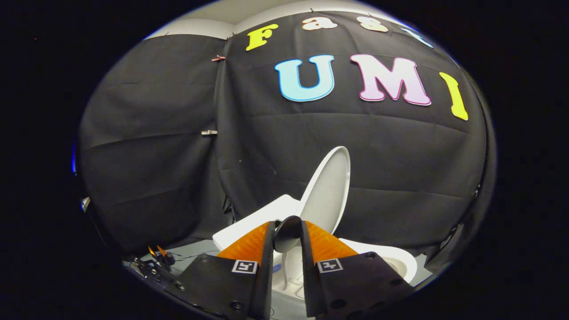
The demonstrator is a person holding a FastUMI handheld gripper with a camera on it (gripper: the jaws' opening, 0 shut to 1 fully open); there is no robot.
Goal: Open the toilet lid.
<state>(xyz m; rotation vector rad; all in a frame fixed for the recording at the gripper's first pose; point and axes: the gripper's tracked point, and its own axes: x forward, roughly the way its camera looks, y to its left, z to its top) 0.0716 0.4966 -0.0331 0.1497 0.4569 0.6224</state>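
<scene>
White plastic, the lid [326, 191] stands raised and tilted back, close to upright, just beyond the fingers. Its hinge end is low, near the tank [253, 220], and its free end is high against the black cloth wall [178, 155]. Under it the bowl [400, 262] is open, with the rim showing on the right of the fingers.

The gripper [287, 231] points along the lid's lower part. Its two fingers stand close together, with a narrow gap, and between the tips sits a dark round piece [286, 233]. I cannot tell what this piece is, and I cannot tell if both fingers press on it or only stand beside it. It may be a knob or handle of the lid, which would explain why the fingers are so near to each other.

I judge the task nearly finished: the lid is already up. It leans back past the bowl, so it probably needs only a small push or a release to rest. On the floor [195, 249] at the left lie some cables [153, 262].
</scene>
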